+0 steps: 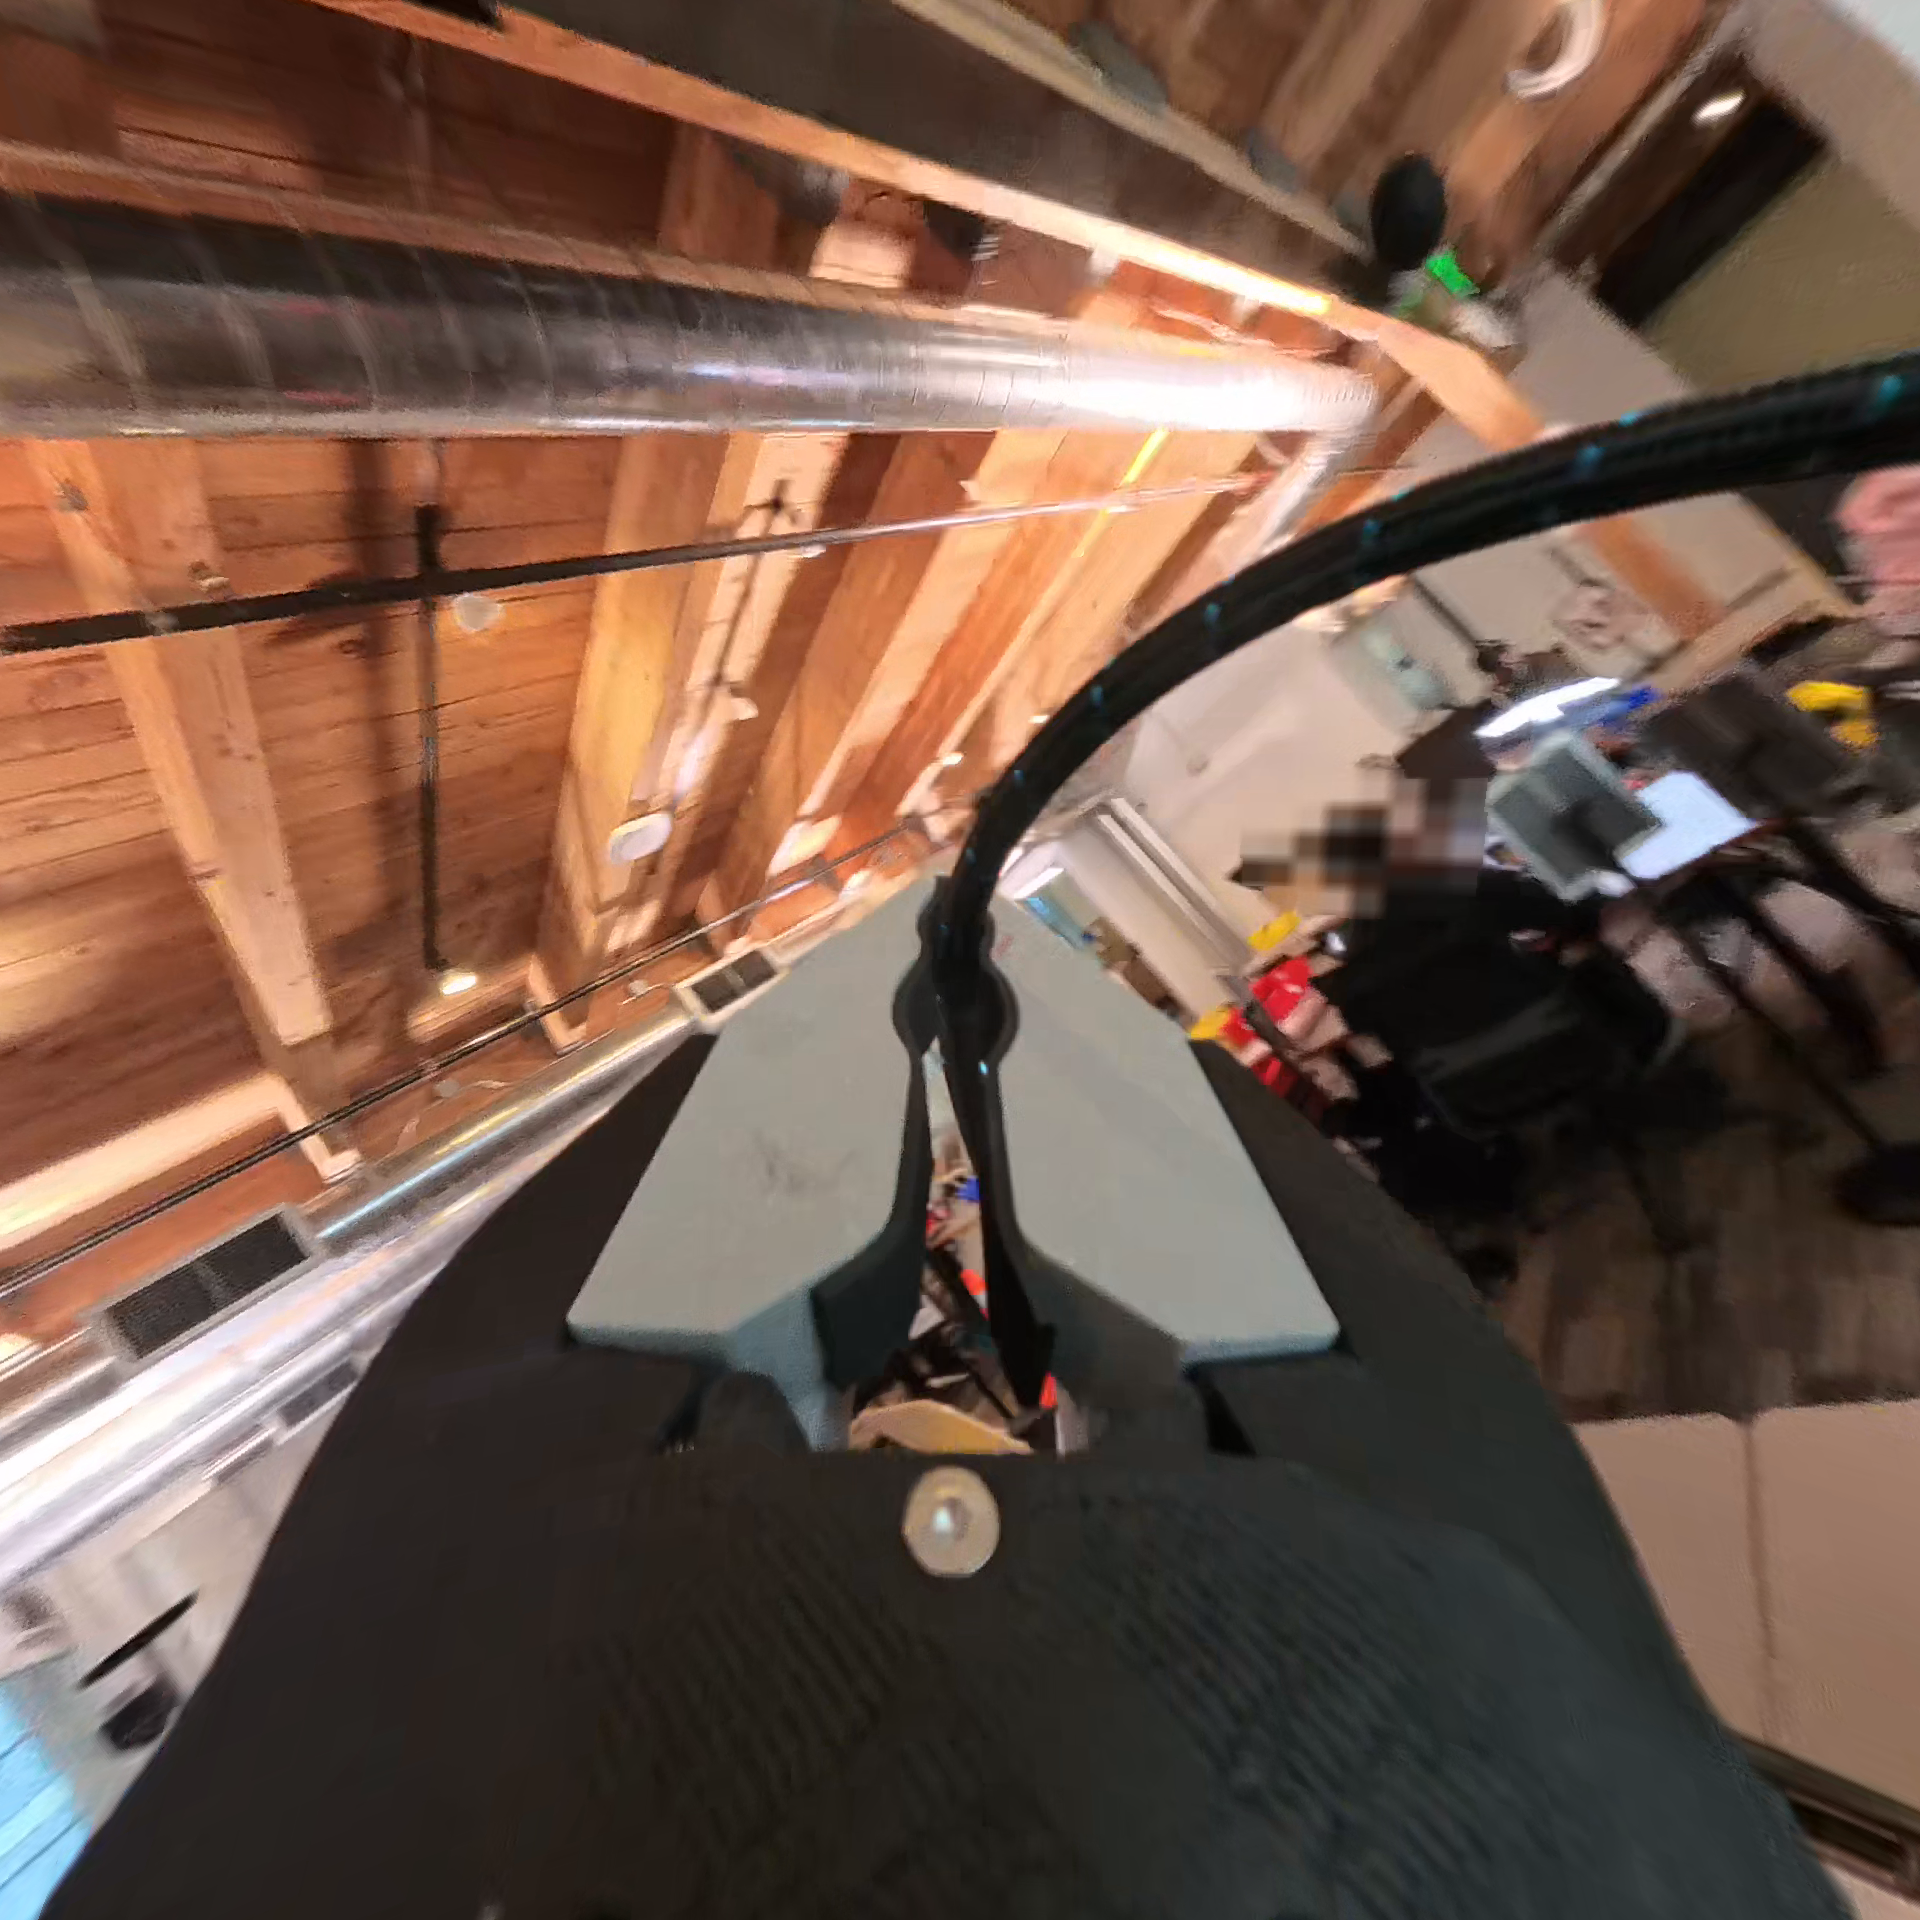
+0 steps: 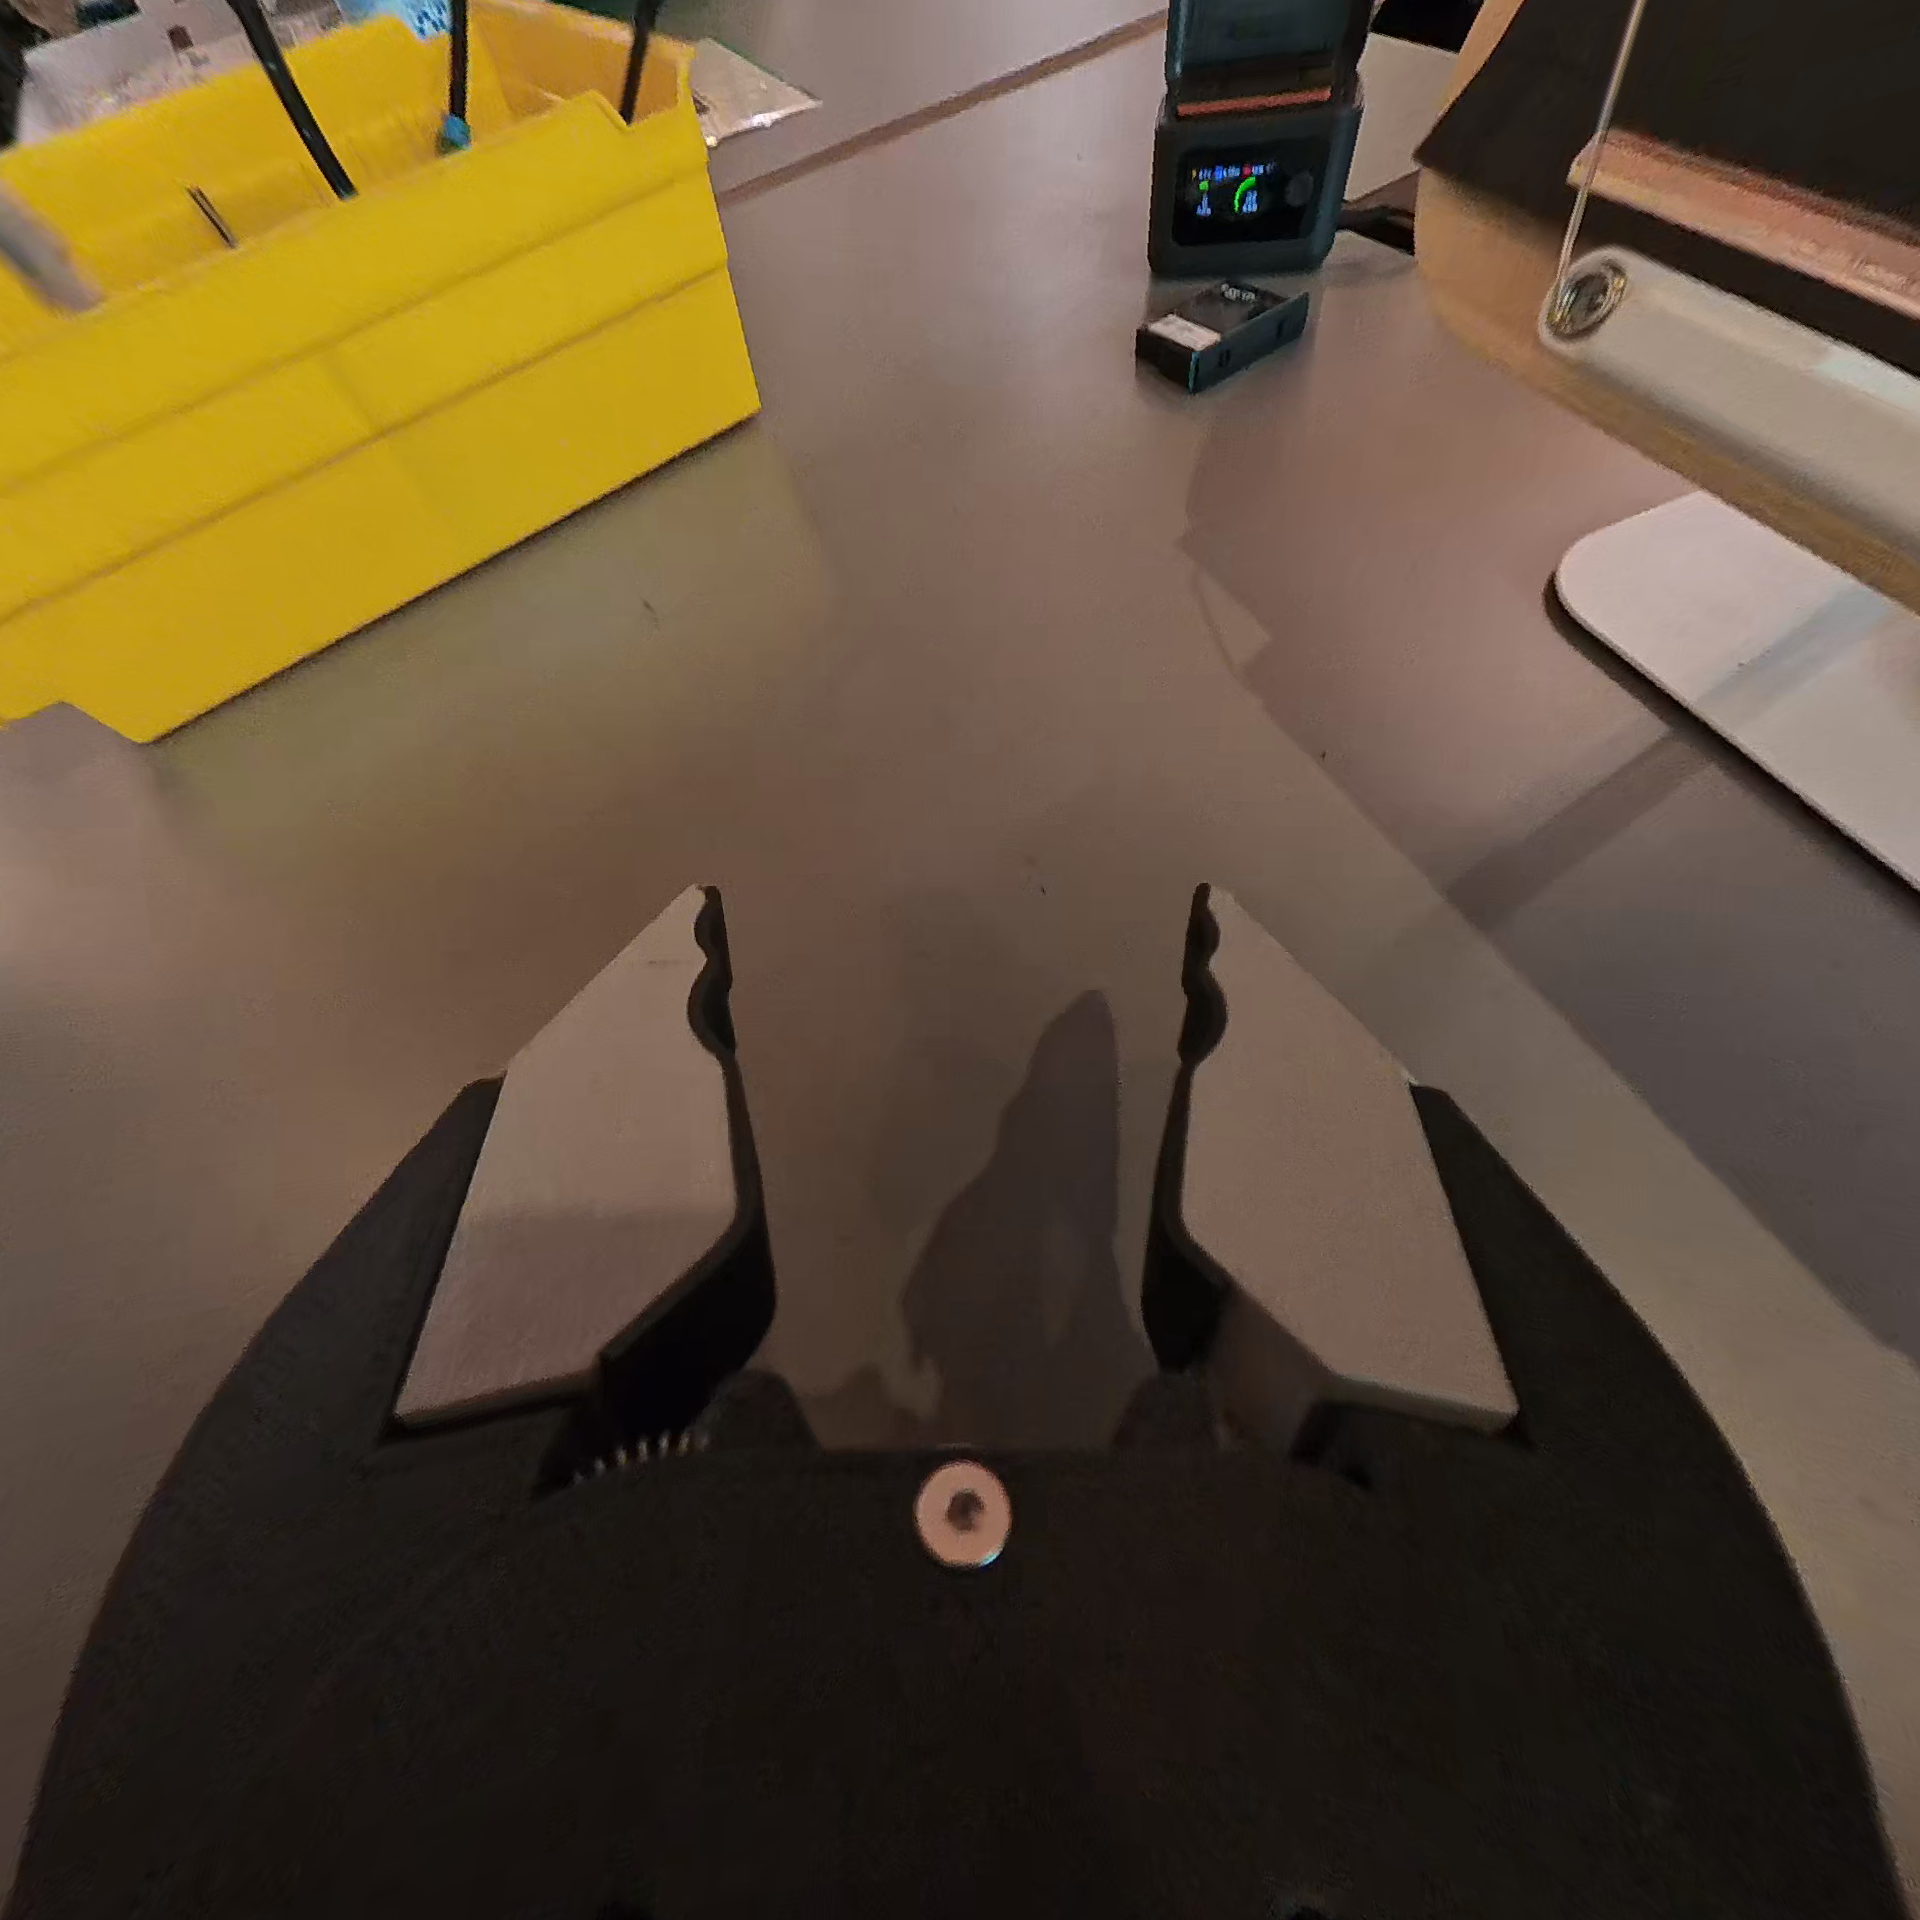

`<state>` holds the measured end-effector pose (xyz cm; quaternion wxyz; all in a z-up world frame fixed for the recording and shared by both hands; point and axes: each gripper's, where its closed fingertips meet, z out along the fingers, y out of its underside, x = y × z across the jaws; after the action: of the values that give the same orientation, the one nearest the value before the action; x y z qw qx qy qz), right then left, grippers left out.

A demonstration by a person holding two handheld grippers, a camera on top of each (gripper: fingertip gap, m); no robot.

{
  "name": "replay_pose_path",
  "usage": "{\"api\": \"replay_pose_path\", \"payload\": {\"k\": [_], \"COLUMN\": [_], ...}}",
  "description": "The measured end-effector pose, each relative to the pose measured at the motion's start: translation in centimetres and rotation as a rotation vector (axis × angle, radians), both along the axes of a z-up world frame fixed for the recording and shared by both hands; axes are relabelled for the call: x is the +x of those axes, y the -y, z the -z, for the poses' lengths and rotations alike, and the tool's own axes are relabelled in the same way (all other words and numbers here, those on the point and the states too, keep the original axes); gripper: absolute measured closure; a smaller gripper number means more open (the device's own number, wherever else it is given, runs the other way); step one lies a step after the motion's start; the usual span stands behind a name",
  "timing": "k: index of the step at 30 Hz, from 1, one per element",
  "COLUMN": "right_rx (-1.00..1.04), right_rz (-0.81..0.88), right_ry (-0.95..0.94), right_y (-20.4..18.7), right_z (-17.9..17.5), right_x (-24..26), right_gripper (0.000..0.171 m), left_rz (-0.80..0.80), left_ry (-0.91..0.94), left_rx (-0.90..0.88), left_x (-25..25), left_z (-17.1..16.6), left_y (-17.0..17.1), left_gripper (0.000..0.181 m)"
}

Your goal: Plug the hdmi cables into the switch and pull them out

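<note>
In the left wrist view my left gripper (image 1: 956, 977) is shut on a black braided HDMI cable (image 1: 1195, 665) with blue flecks. The cable runs between the fingers and arcs up and to the right out of frame. This gripper is tilted up toward a wooden ceiling; no table or switch shows here. In the right wrist view my right gripper (image 2: 956, 914) is open and empty, low over the grey table (image 2: 935, 623). At the far left stands a yellow holder (image 2: 364, 343) with several black cables (image 2: 301, 114) standing in it. The switch itself is not clearly visible.
A dark device with a small lit screen (image 2: 1247, 197) and a small black block (image 2: 1221, 332) stand at the table's far side. A white monitor base (image 2: 1756, 665) and its stand lie at the right. A person sits in the background of the left wrist view (image 1: 1455, 987).
</note>
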<state>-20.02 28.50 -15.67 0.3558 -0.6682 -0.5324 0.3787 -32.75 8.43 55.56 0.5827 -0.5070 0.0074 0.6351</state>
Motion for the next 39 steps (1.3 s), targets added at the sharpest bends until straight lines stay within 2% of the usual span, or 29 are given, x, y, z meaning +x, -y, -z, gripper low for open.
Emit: {"api": "replay_pose_path", "payload": {"k": [2, 7, 12, 14, 18, 25, 31, 34, 36, 39], "right_rx": [0.007, 0.027, -0.02, -0.04, -0.015, 0.031, -0.005, -0.031, -0.06, -0.03], "right_rz": [-0.001, 0.042, 0.077, 0.082, 0.117, 0.212, 0.177, 0.015, -0.117, -0.206], "right_ry": [-0.023, -0.061, -0.089, -0.093, -0.102, -0.151, -0.243, -0.314, -0.34, -0.312], "right_y": [0.0, -1.3, -2.4, -2.5, -3.4, -6.0, -5.6, -2.8, -0.3, 1.8], "right_z": [-0.7, -1.9, -2.3, -2.4, -3.1, -5.4, -7.3, -8.6, -9.1, -8.6], "right_x": [0.1, 0.8, 1.2, 1.3, 1.9, 4.6, 5.0, 4.2, 3.6, 2.9], "right_gripper": [0.085, 0.086, 0.086, 0.085, 0.085, 0.085, 0.083, 0.09, 0.088, 0.086], "left_rz": [0.026, 0.077, 0.064, 0.098, 0.128, 0.198, 0.229, 0.25, 0.292, 0.396], "left_ry": [0.028, -0.023, -0.084, -0.052, -0.008, 0.232, 0.287, 0.345, 0.367, 0.358], "left_rx": [-0.084, -0.102, -0.017, -0.008, -0.107, -0.451, -0.808, -0.93, -0.963, -0.954], "left_x": [1.2, 4.7, 6.6, 6.8, 6.4, 3.7, 4.2, 4.0, 4.8, 7.4], "left_z": [1.1, 0.8, -2.4, -2.9, 0.0, 13.7, 31.4, 40.2, 44.0, 45.7], "left_y": [-1.8, -3.8, -2.6, -2.4, -3.9, -10.4, -15.9, -17.9, -18.9, -19.8], "left_gripper": [0.181, 0.181, 0.181, 0.181, 0.181, 0.181, 0.181, 0.181, 0.181, 0.181]}}
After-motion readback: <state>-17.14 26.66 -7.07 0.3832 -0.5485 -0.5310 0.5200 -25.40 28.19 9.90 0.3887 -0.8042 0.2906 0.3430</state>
